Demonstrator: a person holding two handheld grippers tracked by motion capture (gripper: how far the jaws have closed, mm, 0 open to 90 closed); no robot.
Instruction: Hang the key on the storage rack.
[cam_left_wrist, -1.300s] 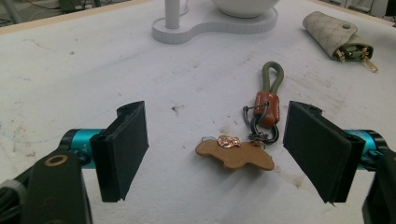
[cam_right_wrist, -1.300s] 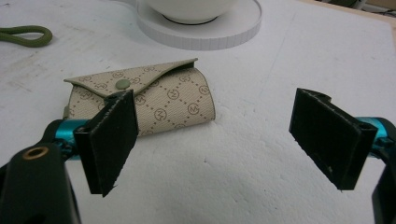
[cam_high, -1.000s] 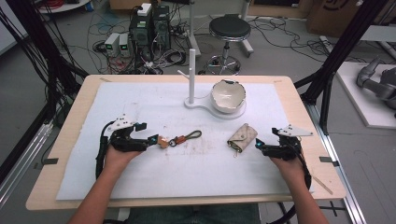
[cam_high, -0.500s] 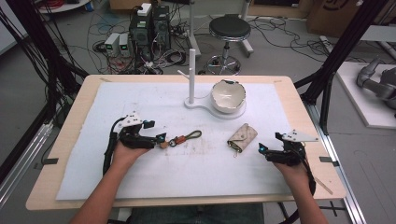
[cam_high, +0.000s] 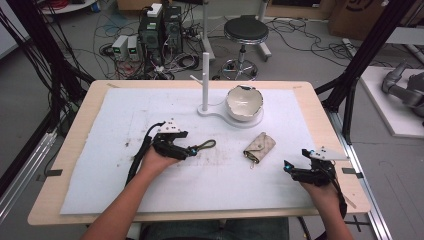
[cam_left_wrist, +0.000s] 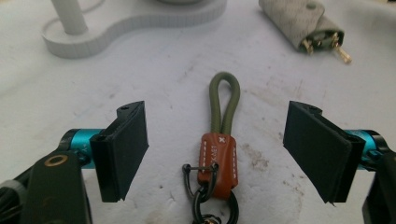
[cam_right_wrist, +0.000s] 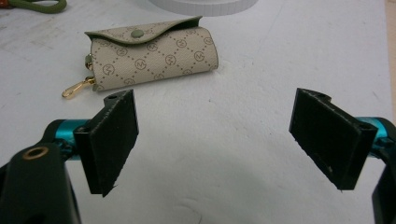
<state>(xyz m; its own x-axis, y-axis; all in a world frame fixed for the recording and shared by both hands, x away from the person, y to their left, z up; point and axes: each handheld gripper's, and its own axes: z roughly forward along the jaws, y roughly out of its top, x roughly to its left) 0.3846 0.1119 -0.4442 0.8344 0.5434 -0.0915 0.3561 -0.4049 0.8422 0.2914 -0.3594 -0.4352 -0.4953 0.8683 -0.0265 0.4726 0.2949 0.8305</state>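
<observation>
White sheeting (cam_high: 125, 190) covers most of the wooden table (cam_high: 75, 150), smudged with dark marks near the middle. Two grippers are out on it, one in each of the person's hands. The left gripper (cam_high: 192, 151) sits left of centre with its jaws spread wide on either side of a single key strap (cam_left_wrist: 219, 140): an olive cord loop, a tan leather tab with white stitching, and dark metal rings whose lower part is cut off at the bottom of the left gripper view. The pads do not touch it. The right gripper (cam_high: 287, 166) rests near the right edge, jaws equally wide apart and holding nothing. One key pouch (cam_right_wrist: 152, 56) lies just ahead of it, cream fabric with a diamond monogram print, a green-edged flap with a snap, and a small gold clasp poking from one end. Farther back stands one white stand (cam_high: 206, 80), an upright post with a short side peg on a flat base, and one pale bowl (cam_high: 244, 102) with a chipped, uneven rim sitting on that base.
</observation>
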